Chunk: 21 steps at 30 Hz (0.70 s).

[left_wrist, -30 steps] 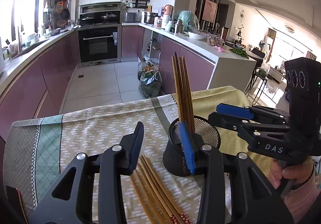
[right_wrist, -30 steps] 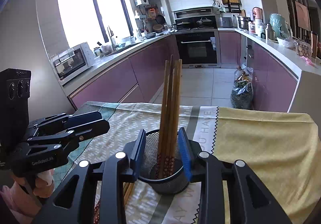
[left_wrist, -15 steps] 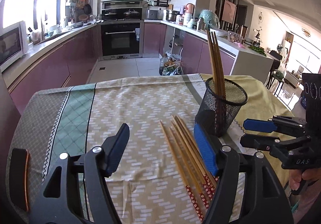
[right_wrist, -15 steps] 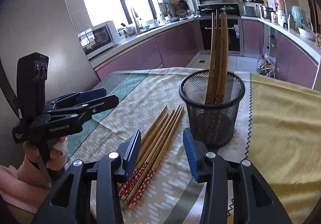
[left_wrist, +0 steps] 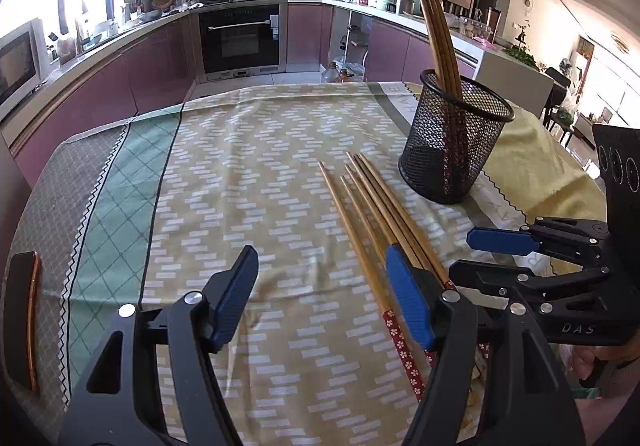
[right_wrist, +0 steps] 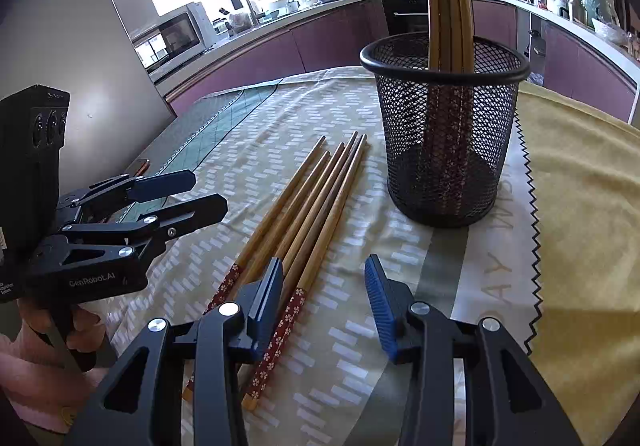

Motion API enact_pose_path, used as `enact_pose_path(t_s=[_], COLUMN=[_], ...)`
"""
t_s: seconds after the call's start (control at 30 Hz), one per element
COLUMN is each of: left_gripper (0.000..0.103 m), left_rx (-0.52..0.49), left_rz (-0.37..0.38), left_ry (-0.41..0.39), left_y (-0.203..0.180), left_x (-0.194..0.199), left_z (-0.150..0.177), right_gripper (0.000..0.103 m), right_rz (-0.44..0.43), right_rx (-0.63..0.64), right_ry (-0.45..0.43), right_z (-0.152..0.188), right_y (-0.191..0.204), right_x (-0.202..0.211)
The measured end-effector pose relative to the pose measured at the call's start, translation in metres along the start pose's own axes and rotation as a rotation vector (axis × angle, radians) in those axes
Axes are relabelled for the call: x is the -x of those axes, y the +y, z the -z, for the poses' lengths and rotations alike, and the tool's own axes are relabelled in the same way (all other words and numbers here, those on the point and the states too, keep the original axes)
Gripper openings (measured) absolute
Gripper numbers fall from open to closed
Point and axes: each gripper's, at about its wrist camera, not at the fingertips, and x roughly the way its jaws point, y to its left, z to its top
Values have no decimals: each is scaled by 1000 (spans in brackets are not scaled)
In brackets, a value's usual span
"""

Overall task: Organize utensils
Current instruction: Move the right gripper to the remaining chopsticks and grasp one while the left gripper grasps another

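**Positioning Both Grippers Over the Loose Chopsticks**

Hovering low over the bench, the left gripper (left_wrist: 320,294) has just been opening and now stands wide apart, empty; only cloth lies between its jaws. The right gripper (right_wrist: 324,306) has also just been opening, to a moderate gap, and holds nothing.

Loose chopsticks (right_wrist: 304,214) lie side by side on the tablecloth (left_wrist: 240,174), their red-patterned ends nearest. They run under the inner jaw of each gripper, right of the left gripper's gap and left of the right gripper's.

Handling, as judged: the sticks are light, rigid, thin and smooth, so likely to roll or fan out. Grip across the shafts near the patterned ends.

Beyond stands the mesh holder (right_wrist: 444,134), upright, with several chopsticks already inside.
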Motion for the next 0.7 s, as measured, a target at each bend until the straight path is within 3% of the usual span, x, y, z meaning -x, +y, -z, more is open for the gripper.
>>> enact_pose_path(t_s=[0.7], left_gripper=[62], left_rx=[-15], left_rz=[13], left_ry=[62], left_y=[-10], left_x=[-19], left_z=[6], right_gripper=[35], right_rz=[73], right_rx=[24], right_ry=[8], right_z=[4], right_y=[8], right_x=[-9])
